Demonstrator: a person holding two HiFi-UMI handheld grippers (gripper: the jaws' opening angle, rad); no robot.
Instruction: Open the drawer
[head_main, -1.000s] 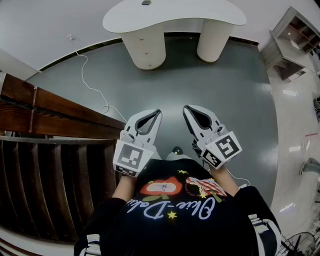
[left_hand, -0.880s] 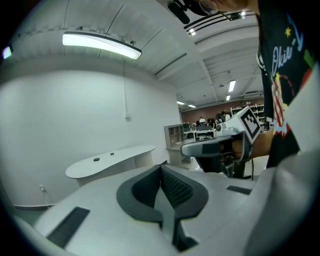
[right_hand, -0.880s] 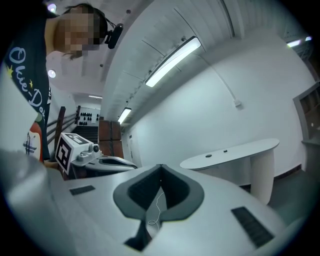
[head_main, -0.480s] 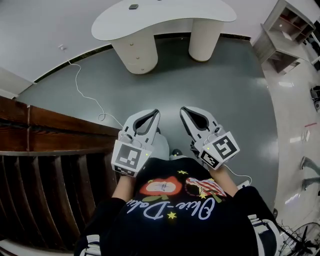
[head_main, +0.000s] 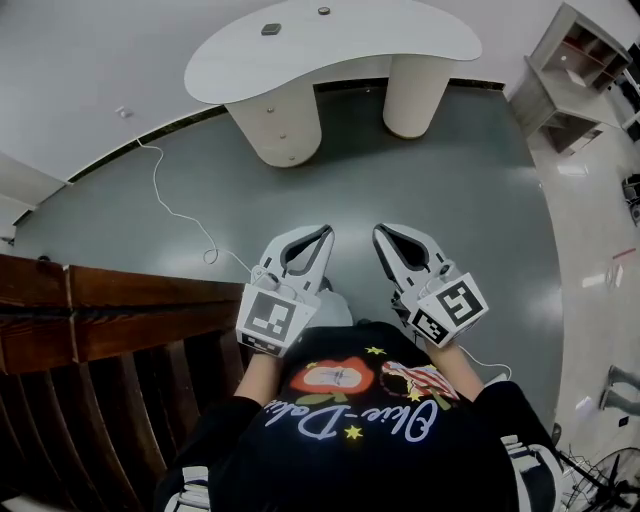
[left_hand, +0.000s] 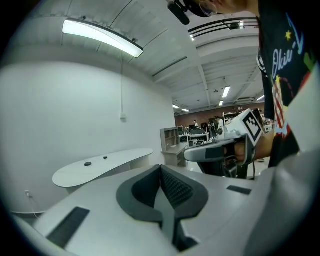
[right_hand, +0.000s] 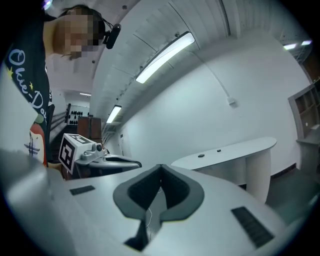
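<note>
Left gripper (head_main: 322, 236) and right gripper (head_main: 384, 234) both clenched, empty, held side by side at chest, aimed ahead: nothing within reach to grip. Drawer probably in pedestal (head_main: 287, 128) of white table (head_main: 330, 45), well apart; knobs too small to confirm.

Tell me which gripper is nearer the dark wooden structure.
Left. The left gripper sits beside the wooden structure; the right gripper lies beyond it, farther off.

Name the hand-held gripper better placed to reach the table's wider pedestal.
Left, probably: the left hand-held gripper sits nearer the wider pedestal than the right hand-held gripper. Both are shut, empty, short of it.
</note>
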